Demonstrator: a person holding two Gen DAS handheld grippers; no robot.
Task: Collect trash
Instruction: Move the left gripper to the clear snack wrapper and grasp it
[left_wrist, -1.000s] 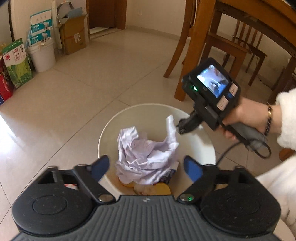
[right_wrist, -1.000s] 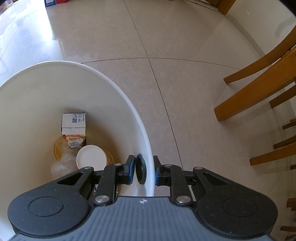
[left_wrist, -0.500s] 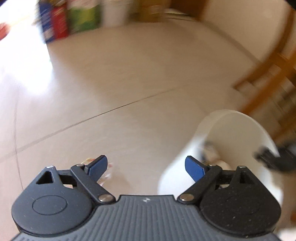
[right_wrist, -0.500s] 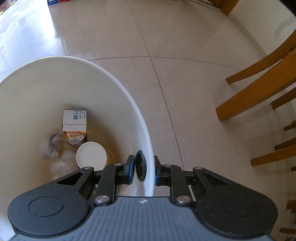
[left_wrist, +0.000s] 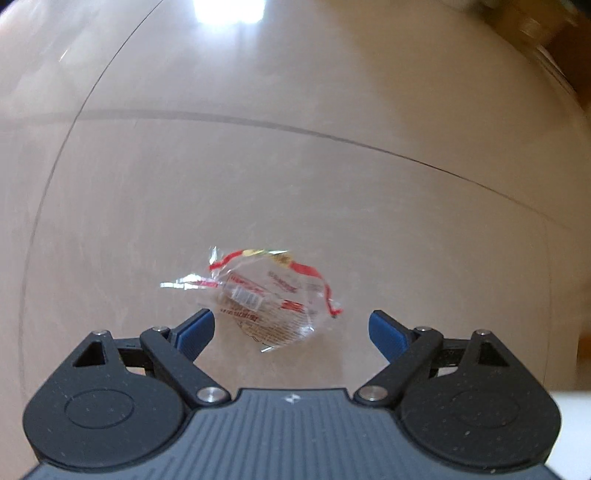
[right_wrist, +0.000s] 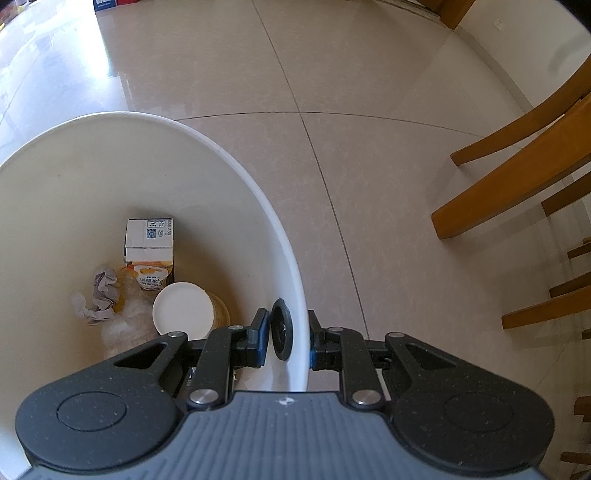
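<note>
A clear plastic wrapper (left_wrist: 266, 295) with red print lies on the beige floor tiles, just ahead of my left gripper (left_wrist: 291, 330), whose blue fingers stand wide open on either side of it, not touching. My right gripper (right_wrist: 286, 338) is shut on the rim of the white trash bin (right_wrist: 236, 166), one finger inside and one outside, by a black grommet (right_wrist: 281, 334). Inside the bin lie a crumpled paper ball (right_wrist: 99, 295), a small drink carton (right_wrist: 149, 251), a white-lidded cup (right_wrist: 183, 309) and clear plastic.
Wooden chair legs (right_wrist: 517, 177) stand to the right of the bin in the right wrist view. Boxes (right_wrist: 110, 3) sit far off at the top left by the wall. A white bin edge (left_wrist: 569, 424) shows at the left wrist view's lower right.
My left gripper swung away from above the bin, down toward the floor, and now faces the wrapper. The crumpled paper now lies in the bin. The right gripper kept its hold on the rim.
</note>
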